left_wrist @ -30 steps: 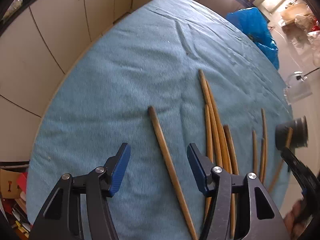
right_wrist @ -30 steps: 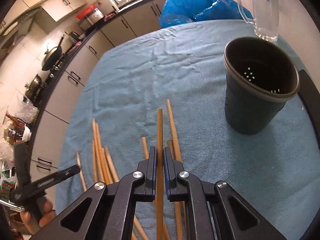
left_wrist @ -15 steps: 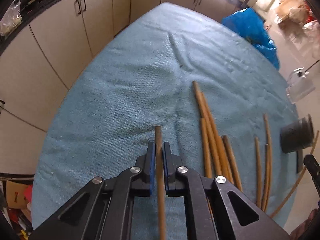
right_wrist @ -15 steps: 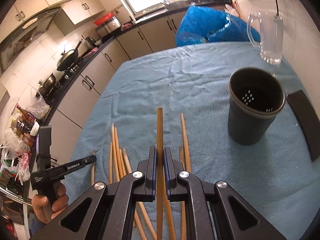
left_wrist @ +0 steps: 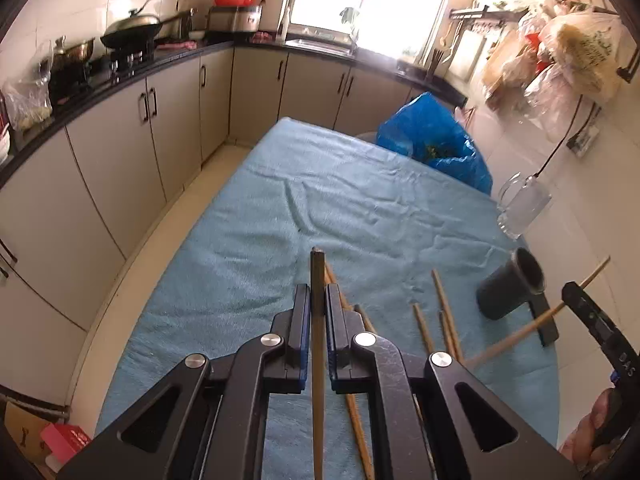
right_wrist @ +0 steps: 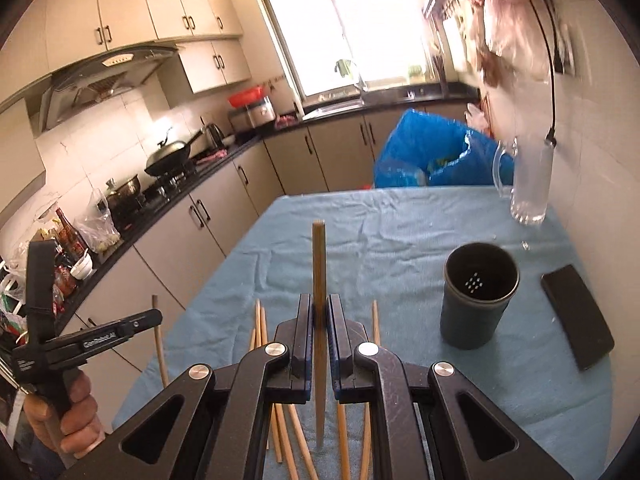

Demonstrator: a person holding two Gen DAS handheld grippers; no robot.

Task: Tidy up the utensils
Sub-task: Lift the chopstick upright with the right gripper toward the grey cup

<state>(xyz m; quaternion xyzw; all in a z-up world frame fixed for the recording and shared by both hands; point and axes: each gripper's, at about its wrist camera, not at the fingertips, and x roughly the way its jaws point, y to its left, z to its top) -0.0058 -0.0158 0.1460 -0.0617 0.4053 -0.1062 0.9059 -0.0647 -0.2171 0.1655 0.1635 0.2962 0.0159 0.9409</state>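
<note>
My left gripper (left_wrist: 318, 312) is shut on a wooden chopstick (left_wrist: 317, 276) and holds it above the blue cloth. My right gripper (right_wrist: 319, 320) is shut on another wooden chopstick (right_wrist: 319, 264), also lifted. Several loose chopsticks (left_wrist: 444, 312) lie on the cloth (left_wrist: 320, 200); they show in the right wrist view (right_wrist: 260, 324) too. A dark utensil cup (right_wrist: 476, 296) stands upright to the right of my right gripper; in the left wrist view the cup (left_wrist: 508, 292) is at the far right. The right gripper with its chopstick (left_wrist: 536, 324) shows at the right edge there.
A black phone (right_wrist: 576, 316) lies right of the cup. A glass mug (right_wrist: 528, 184) stands at the table's far right corner. A blue plastic bag (left_wrist: 432, 140) sits beyond the table's far end. Kitchen cabinets (left_wrist: 120, 152) run along the left side.
Both grippers have risen and tilted up with their chopsticks, so more of the kitchen shows. One second ago my left gripper was open around its chopstick; it has since shut on it.
</note>
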